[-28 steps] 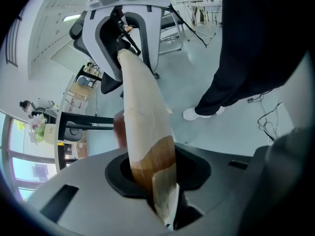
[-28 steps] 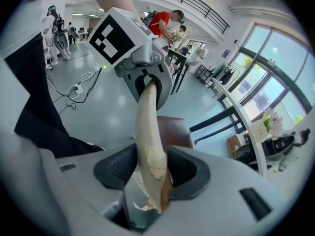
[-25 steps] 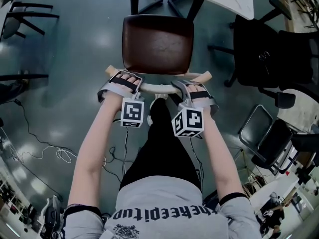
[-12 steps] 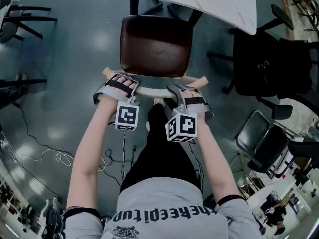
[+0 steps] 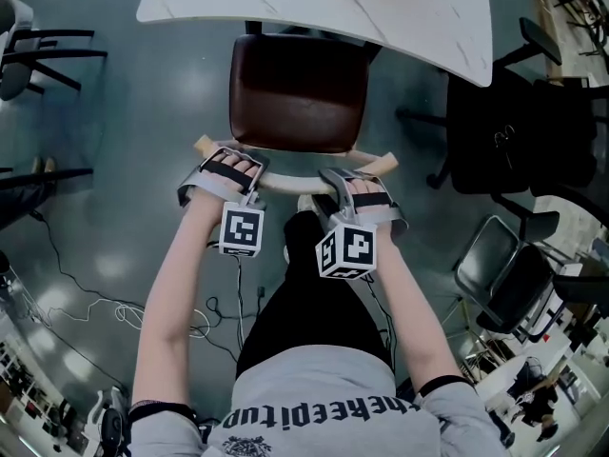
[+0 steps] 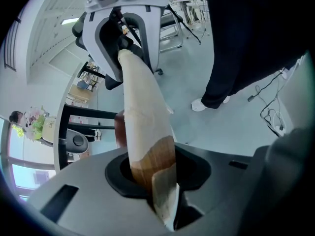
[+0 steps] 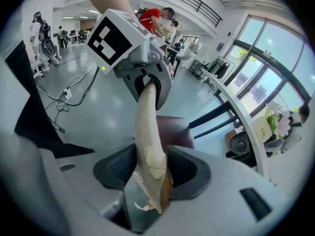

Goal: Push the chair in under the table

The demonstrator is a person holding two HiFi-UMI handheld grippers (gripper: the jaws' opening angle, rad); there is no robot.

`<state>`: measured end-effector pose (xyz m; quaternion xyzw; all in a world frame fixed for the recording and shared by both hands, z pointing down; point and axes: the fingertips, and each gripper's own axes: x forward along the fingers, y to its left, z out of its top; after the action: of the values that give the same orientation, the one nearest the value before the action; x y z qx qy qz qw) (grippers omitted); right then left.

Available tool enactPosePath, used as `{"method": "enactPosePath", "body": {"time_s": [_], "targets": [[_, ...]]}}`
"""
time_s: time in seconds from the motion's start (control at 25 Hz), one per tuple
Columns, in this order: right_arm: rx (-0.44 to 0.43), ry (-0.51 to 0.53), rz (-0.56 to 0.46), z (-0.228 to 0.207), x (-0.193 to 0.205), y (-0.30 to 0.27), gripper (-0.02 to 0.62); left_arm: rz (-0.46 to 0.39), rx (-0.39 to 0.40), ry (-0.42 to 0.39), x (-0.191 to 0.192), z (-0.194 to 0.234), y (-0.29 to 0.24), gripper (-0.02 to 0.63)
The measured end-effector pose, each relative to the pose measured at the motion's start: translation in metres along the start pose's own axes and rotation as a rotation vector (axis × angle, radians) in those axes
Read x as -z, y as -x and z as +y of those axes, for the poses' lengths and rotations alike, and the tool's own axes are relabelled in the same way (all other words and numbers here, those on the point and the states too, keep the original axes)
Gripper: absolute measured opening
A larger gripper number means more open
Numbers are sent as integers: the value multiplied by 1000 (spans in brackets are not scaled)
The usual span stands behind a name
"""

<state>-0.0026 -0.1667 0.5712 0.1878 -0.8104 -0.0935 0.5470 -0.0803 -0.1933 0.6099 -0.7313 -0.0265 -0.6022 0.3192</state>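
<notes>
since the earlier frame the chair (image 5: 299,91) has slid forward: the bench (image 5: 400,12) edge, then short of the seat, now meets the seat's far edge and covers its far right corner. most of the seat is not yet under the bench, so i judge the push under way, not near done. the curved wooden back rail (image 5: 285,176) lies nearest me, running across the view. the left tool (image 5: 226,168) is clamped on the rail's left part, jaws partway apart with the wood filling the gap. the right tool (image 5: 354,187) grips the right part likewise, jaws set wider. both have advanced with the chair. beyond: grey floor (image 5: 143,141), loose cables (image 5: 124,307), a black chair (image 5: 495,112) at right.
</notes>
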Motion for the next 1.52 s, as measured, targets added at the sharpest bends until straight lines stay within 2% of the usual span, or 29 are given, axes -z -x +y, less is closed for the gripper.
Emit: {"method": "enactPosePath", "body": {"time_s": [0.24, 0.84, 1.16, 1.52], "targets": [[7, -11, 7, -12, -5, -6, 201, -14, -7, -11, 10, 10, -2, 120], [15, -50, 57, -14, -3, -9, 213, -137, 34, -25, 5, 9, -3, 114], [51, -68, 67, -35, -6, -20, 216, -135, 19, -51, 22, 28, -14, 106], [42, -70, 72, -45, -5, -26, 221, -151, 28, -52, 25, 37, -18, 104]]}}
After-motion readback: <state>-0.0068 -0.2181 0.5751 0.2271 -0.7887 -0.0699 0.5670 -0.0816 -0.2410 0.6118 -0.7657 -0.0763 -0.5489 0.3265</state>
